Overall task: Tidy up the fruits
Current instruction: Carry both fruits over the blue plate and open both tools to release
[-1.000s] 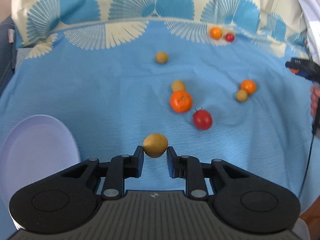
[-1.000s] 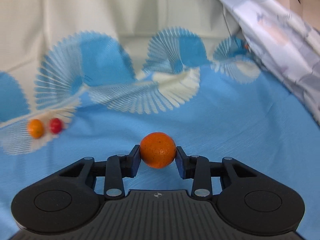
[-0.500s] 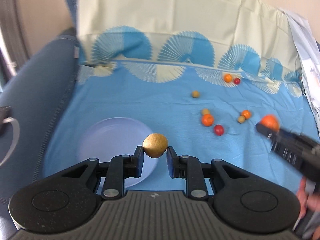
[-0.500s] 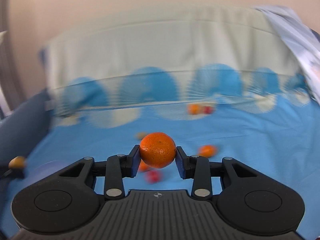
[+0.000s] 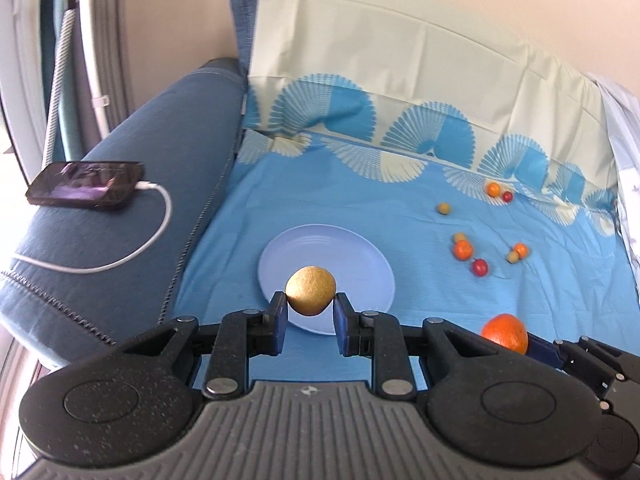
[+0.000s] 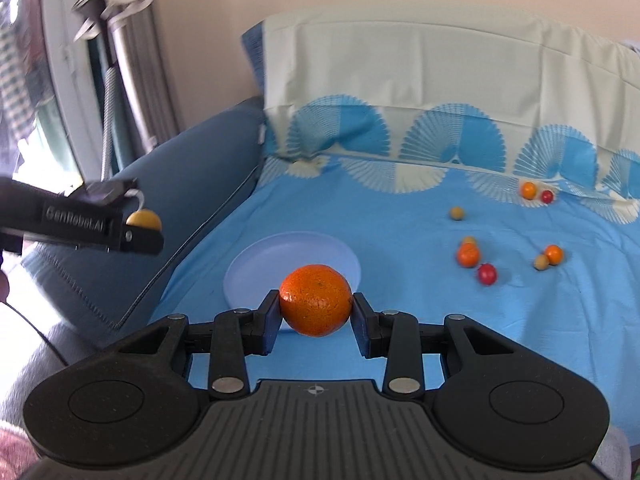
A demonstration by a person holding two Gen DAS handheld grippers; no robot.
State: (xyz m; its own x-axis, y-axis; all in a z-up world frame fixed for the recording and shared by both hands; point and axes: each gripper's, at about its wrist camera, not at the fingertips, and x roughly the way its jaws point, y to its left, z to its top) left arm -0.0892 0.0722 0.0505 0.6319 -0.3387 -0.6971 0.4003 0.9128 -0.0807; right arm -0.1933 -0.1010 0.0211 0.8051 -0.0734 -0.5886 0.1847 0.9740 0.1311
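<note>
My left gripper [image 5: 308, 316] is shut on a yellow-brown round fruit [image 5: 310, 290], held above the near edge of a pale blue plate [image 5: 360, 264]. My right gripper [image 6: 316, 322] is shut on an orange [image 6: 316, 300], held in front of the same plate [image 6: 272, 256]. The orange also shows low right in the left wrist view [image 5: 505, 332]. Several small oranges, red fruits and brown fruits lie scattered on the blue sheet to the right of the plate, such as an orange [image 5: 463, 249] and a red one [image 6: 487, 273].
A blue sofa arm [image 5: 120, 208] at the left carries a phone [image 5: 86, 185] on a white cable [image 5: 132, 256]. Cream and blue patterned cloth [image 5: 400, 64] rises at the back. A pale cloth [image 5: 624, 128] hangs at the right edge.
Both grippers have pulled back and swung left with their fruits, from close over the scattered fruit to a spot in front of the plate. The sofa arm and phone have come into view.
</note>
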